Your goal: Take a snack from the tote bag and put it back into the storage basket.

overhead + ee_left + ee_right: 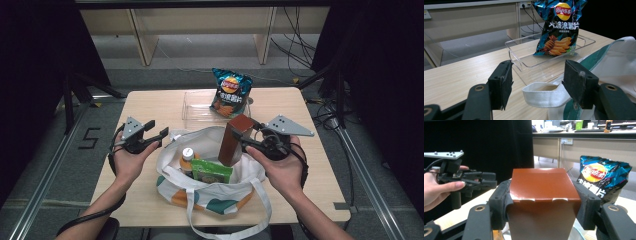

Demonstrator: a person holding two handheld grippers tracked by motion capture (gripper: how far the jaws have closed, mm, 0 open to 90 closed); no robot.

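My right gripper (246, 141) is shut on a tall brown box (235, 140), held upright above the mouth of a white tote bag (215, 192) with green and orange patches. In the right gripper view both pads press the sides of the brown box (544, 202). My left gripper (156, 135) stands open beside the bag's left rim. In the left gripper view a white bag handle (544, 95) lies beyond its jaws, untouched. Inside the bag sit a capped bottle (187, 159) and a green packet (211, 172).
A clear plastic tray (200, 107) lies at the table's far side, with a blue chip bag (230, 93) standing in it. Bare wooden tabletop (140, 107) lies left of the tray. Desks and cables stand behind the table.
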